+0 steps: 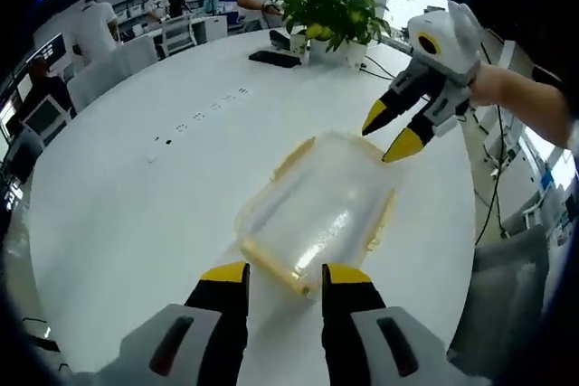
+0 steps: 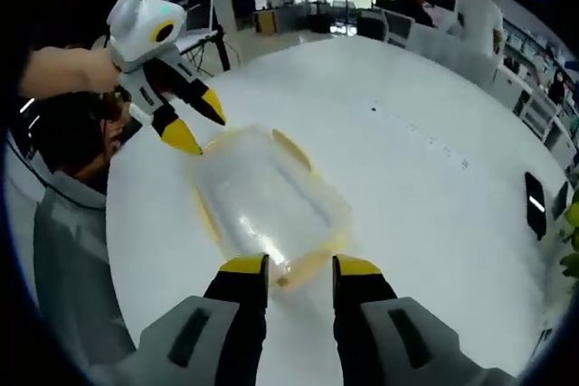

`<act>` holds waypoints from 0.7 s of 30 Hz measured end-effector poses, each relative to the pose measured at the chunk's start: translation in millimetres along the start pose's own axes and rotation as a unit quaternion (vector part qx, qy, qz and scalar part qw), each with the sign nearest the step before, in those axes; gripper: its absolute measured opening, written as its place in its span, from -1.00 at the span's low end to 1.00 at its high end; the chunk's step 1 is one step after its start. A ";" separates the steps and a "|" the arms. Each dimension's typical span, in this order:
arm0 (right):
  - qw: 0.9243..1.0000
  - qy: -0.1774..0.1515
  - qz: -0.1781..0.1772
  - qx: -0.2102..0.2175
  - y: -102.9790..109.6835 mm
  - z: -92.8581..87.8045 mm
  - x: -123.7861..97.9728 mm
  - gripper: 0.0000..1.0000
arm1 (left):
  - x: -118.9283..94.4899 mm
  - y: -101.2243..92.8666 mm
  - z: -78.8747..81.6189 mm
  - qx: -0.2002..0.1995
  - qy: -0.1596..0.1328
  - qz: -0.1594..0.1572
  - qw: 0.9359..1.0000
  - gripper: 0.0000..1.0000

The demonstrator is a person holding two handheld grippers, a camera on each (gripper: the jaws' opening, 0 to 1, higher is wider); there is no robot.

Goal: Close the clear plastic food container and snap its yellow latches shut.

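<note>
Two grippers stood at opposite short ends of the clear container (image 1: 312,214), which lay with its lid on upon the white round table (image 1: 136,214). The left gripper (image 1: 285,276) had its jaws parted and empty at the container's 6 o'clock end, just above the yellow latch (image 1: 271,264). At 1 o'clock the right gripper (image 1: 391,136) hovered, also parted, holding nothing.

Bright, even overhead strip light and window daylight wash the white desk (image 1: 136,223) with soft glare and faint shadows, while fisheye bending curves and slightly blurs both views' edges.
</note>
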State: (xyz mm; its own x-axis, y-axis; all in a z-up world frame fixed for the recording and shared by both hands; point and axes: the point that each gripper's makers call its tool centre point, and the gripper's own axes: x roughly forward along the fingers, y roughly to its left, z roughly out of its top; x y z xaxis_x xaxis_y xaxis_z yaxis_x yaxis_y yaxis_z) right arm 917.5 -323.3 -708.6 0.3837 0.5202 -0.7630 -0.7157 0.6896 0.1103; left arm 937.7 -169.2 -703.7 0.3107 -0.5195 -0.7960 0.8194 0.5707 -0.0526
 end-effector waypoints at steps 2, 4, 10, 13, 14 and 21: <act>1.000 -0.006 -0.005 0.010 -0.7 -0.4 0.9 -0.51 | 0.7 1.3 -0.7 -0.008 -0.001 0.006 1.000 -0.51; 1.000 -0.011 -0.008 0.020 -1.2 -1.7 1.7 -0.51 | 1.6 1.4 -2.0 -0.023 -0.004 0.009 1.000 -0.51; 0.996 -0.039 -0.007 0.075 -1.6 -0.9 3.7 -0.51 | 5.1 -1.2 -3.6 -0.082 -0.020 0.004 0.996 -0.52; 0.995 -0.047 -0.004 0.092 -0.7 -1.5 4.0 -0.52 | 6.9 -3.5 -4.3 -0.096 -0.023 0.000 0.995 -0.52; 0.994 -0.049 -0.005 0.095 -0.7 -1.6 4.1 -0.52 | 7.2 -3.7 -4.2 -0.097 -0.025 0.001 0.995 -0.53; 0.991 -0.059 -0.004 0.121 -0.1 -1.8 4.4 -0.54 | 8.9 -2.8 -2.4 -0.119 -0.034 0.005 0.992 -0.54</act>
State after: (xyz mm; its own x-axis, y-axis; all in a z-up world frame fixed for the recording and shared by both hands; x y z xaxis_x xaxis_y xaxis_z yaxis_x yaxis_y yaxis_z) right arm 918.2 -322.0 -713.2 0.4646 0.5596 -0.6863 -0.5569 0.7872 0.2650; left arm 937.0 -173.9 -712.1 0.3572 -0.5500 -0.7549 0.6811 0.7065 -0.1924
